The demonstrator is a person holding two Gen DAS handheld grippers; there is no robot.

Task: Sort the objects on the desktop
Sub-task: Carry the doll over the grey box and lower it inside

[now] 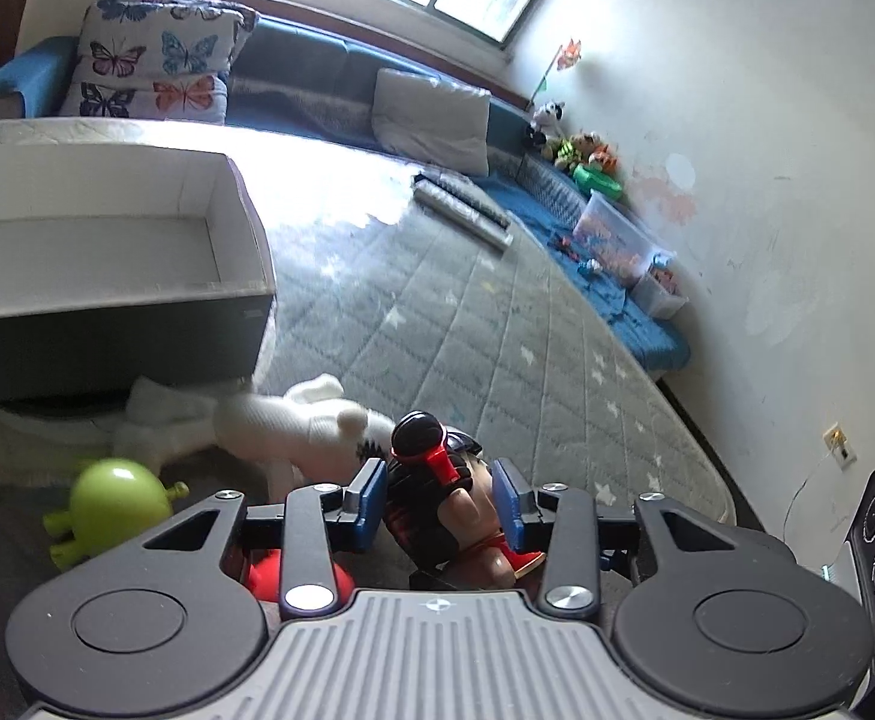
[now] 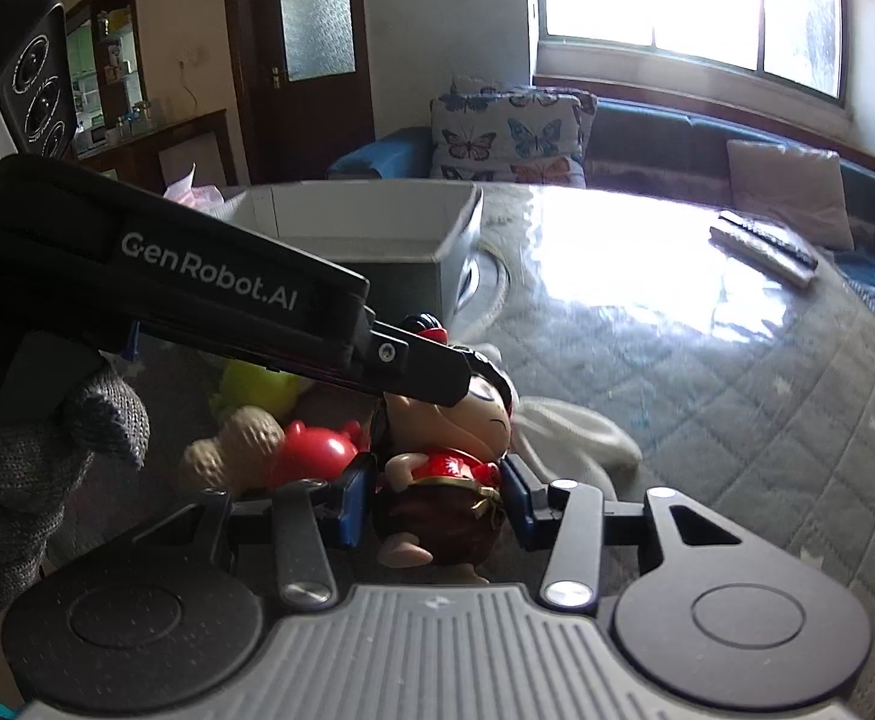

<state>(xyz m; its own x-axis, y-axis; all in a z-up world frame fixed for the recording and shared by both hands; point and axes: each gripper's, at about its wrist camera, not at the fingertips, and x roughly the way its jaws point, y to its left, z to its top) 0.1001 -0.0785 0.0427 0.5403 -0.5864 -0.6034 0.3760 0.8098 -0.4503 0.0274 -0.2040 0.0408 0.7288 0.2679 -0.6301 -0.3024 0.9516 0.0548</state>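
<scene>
Toys number five by our count: one doll, one green toy, one red toy, one peanut toy and one white plush, all on the quilted mat beside one white box. Our left gripper and right gripper both clench the doll.

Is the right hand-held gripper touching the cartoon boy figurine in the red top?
Touching. The right wrist view shows the right hand-held gripper with both blue pads pressed against the cartoon boy figurine in the red top at its waist.
</scene>
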